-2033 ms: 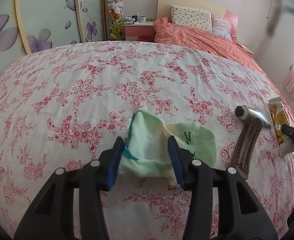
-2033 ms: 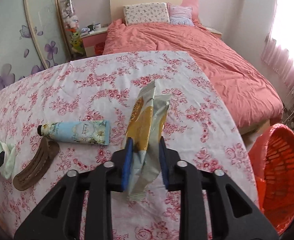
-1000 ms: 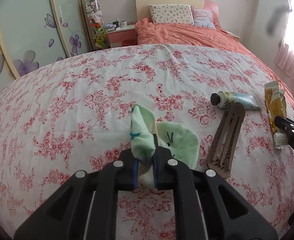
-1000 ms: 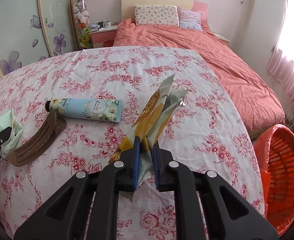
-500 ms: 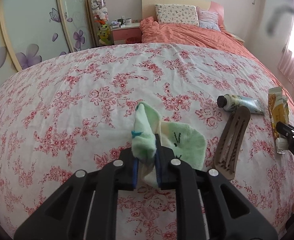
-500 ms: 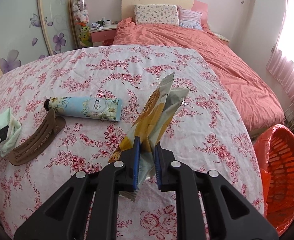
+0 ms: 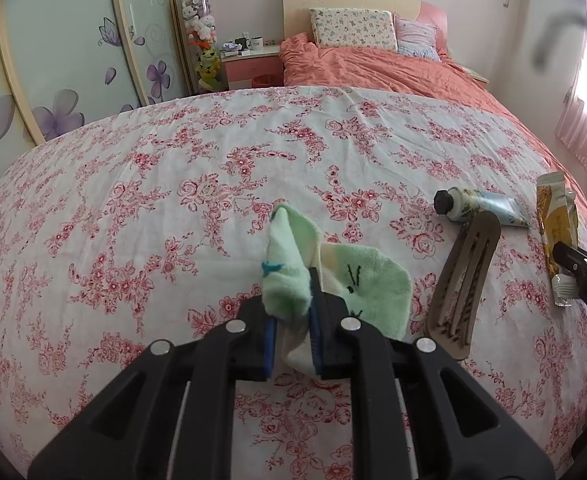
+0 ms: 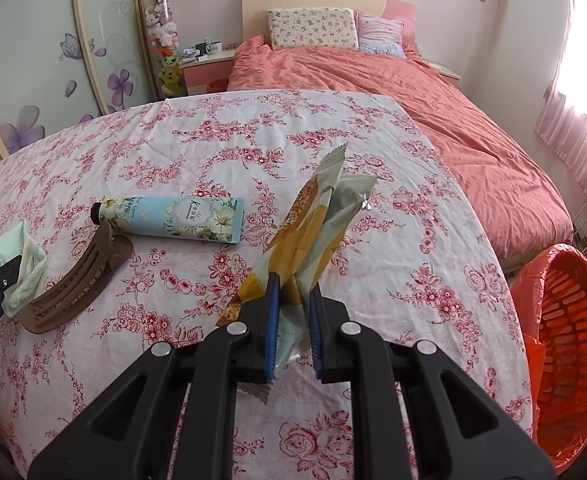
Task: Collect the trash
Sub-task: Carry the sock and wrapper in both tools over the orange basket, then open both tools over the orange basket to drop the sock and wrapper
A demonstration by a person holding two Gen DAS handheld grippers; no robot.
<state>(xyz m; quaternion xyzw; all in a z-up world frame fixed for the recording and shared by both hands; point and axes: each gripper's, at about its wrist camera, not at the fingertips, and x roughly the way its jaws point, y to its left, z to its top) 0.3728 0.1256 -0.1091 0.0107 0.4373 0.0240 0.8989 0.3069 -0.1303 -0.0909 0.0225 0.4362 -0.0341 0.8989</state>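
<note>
A crumpled yellow and silver snack wrapper stands tilted up off the flowered surface, pinched at its lower end. An orange-lined trash basket sits past the right edge, tipped toward view.

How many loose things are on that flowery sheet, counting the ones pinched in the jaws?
4: a green cloth in the left jaws, a snack wrapper in the right jaws, a hand cream tube and a brown hair clip lying between them.
</note>
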